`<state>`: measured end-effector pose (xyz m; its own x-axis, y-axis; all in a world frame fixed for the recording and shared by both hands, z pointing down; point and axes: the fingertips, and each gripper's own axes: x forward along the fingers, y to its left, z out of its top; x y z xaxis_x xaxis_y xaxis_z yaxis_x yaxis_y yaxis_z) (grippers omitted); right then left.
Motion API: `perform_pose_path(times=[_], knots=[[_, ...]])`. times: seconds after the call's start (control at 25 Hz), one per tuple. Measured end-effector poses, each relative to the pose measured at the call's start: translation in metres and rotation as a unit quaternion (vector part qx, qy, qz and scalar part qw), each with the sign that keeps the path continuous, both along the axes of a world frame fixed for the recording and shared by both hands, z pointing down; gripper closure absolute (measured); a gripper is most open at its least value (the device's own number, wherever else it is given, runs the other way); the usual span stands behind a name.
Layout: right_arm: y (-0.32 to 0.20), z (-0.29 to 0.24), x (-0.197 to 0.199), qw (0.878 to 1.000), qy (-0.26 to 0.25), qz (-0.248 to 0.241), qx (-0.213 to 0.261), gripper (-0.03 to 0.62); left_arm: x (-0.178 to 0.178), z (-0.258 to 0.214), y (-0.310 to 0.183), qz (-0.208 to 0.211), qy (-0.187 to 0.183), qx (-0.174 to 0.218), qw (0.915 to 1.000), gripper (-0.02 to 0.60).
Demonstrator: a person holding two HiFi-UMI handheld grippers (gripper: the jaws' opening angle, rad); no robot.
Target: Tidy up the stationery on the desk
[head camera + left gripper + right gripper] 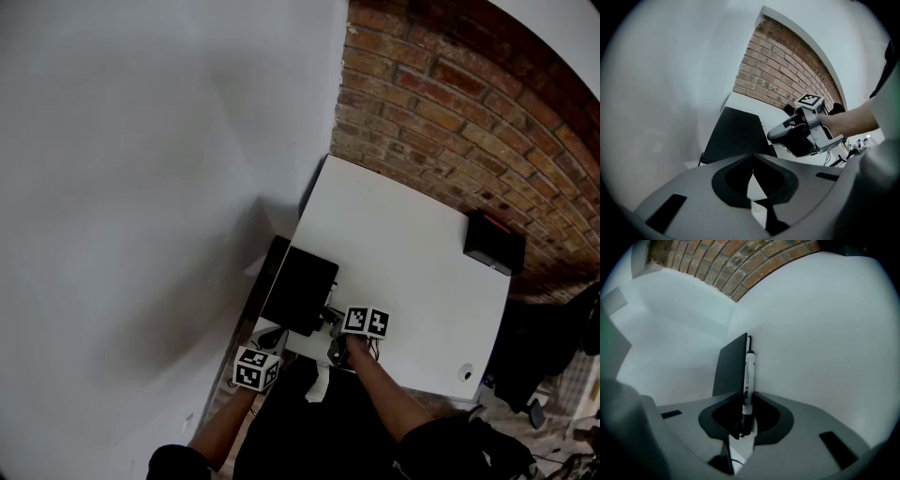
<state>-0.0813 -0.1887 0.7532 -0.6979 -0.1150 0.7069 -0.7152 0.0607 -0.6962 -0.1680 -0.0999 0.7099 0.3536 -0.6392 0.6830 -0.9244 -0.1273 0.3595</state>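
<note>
A white marker (748, 376) with a black end stands upright between my right gripper's (744, 420) jaws, which are shut on its lower end. In the head view this gripper (356, 330) hovers over the near edge of the white desk (403, 253), just right of a flat black pad (300, 289). The pad (731, 366) rises right behind the marker in the right gripper view. My left gripper (752, 173) is shut with nothing in it. It sits off the desk's near left corner (253, 367) and looks at the pad (736, 133) and the right gripper (806, 131).
A black box (494, 244) rests at the desk's far right corner. A brick wall (450, 103) runs behind the desk and a white wall (141, 187) along its left side. A small round grommet (466, 373) marks the near right of the desk.
</note>
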Motion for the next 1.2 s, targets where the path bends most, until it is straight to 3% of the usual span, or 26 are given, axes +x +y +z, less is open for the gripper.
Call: perform_pose_path(times=[0.48, 1.2], knots=[[0.003, 0.000, 0.000, 1.000, -0.015, 0.009, -0.010, 0.514, 0.009, 0.002, 0.001, 0.015, 0.003, -0.003, 0.9999, 0.566], [0.000, -0.003, 0.003, 1.000, 0.006, -0.009, 0.025, 0.514, 0.016, 0.005, 0.005, 0.025, 0.006, -0.007, 0.9996, 0.566]])
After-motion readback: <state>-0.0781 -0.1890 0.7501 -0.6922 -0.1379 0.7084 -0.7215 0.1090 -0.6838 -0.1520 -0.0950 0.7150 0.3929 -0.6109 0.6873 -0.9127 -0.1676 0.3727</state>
